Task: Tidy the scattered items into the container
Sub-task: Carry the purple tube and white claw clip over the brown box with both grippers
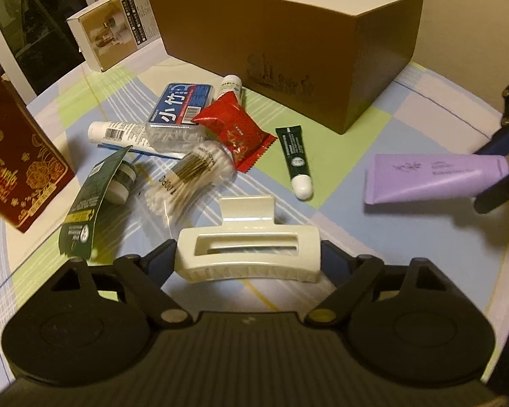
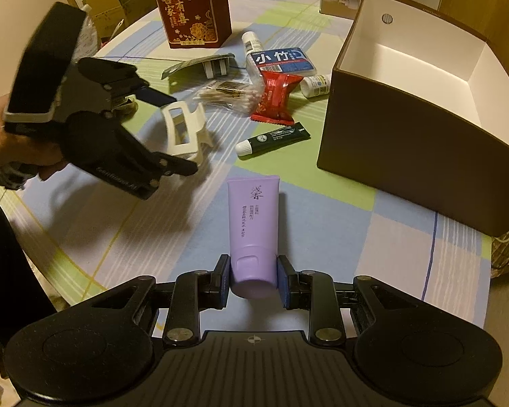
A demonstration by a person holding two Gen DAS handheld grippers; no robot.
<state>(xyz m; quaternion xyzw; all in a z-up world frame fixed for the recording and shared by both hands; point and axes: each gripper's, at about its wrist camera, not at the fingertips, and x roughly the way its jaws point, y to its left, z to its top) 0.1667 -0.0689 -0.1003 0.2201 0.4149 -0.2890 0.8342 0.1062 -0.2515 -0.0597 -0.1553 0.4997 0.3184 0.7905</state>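
My left gripper (image 1: 249, 254) is shut on a cream hair claw clip (image 1: 247, 254) and holds it above the table; both also show in the right wrist view, gripper (image 2: 173, 135) and clip (image 2: 183, 132). My right gripper (image 2: 253, 276) is shut on the cap end of a purple tube (image 2: 253, 224), also seen in the left wrist view (image 1: 434, 178). The open brown box (image 1: 288, 47), white inside and empty as far as I see, stands at the back; in the right wrist view (image 2: 417, 142) it is at the right.
Scattered on the checked tablecloth: a green tube (image 1: 293, 156), a red sachet (image 1: 236, 135), a blue-lidded swab case (image 1: 180, 112), a bag of cotton swabs (image 1: 190, 176), a white tube (image 1: 118, 132), a small white bottle (image 1: 232, 84), a green carded item (image 1: 95, 196). A red carton (image 1: 13, 166) and a white carton (image 1: 115, 30) stand left.
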